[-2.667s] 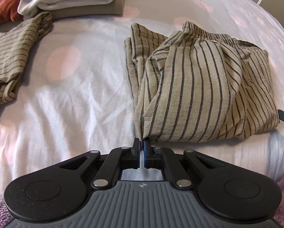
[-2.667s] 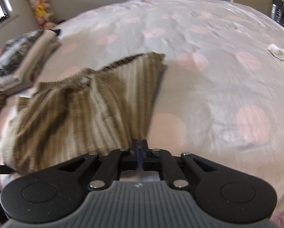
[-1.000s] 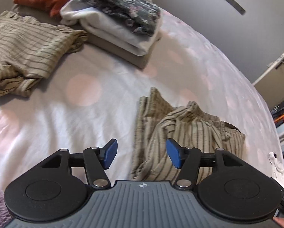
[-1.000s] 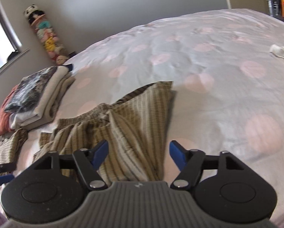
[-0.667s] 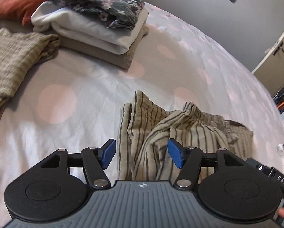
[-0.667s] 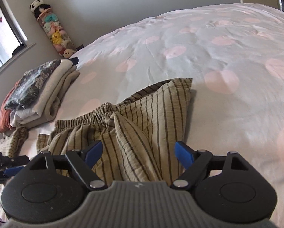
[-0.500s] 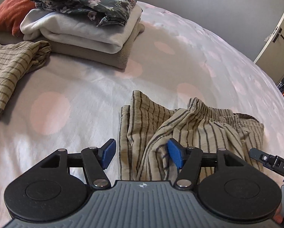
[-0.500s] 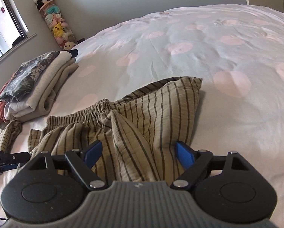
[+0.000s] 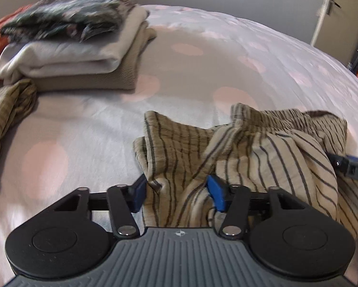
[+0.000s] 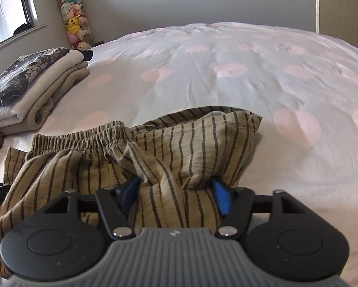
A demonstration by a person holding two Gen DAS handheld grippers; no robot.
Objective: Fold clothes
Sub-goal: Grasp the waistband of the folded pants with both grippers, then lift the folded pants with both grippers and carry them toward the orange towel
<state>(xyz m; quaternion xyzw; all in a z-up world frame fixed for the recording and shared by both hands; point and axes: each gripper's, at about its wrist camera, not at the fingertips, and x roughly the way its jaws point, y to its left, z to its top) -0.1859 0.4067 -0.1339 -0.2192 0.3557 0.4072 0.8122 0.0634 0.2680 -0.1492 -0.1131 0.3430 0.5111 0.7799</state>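
The striped shorts (image 9: 262,153) lie crumpled on the dotted bedspread (image 9: 88,129), bunched between both tools' blue pads. The left gripper (image 9: 176,192) and right gripper (image 10: 176,195) have just been narrowing — neither clamps yet. Only the right view shows the plush toys (image 10: 74,21) and window (image 10: 4,9); both show the folded stack (image 9: 66,47).

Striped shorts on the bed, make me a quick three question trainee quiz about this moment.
1. True or false: the striped shorts lie flat in one smooth layer.
2. What tops the folded stack? A) a dark floral garment B) a red towel C) a white sock
3. Fill in: bunched cloth sits between the fingers of ____ grippers, left gripper and right gripper.

Key: 1 false, they are rumpled. 2 A. 3 both; their fingers have just been closing around it.
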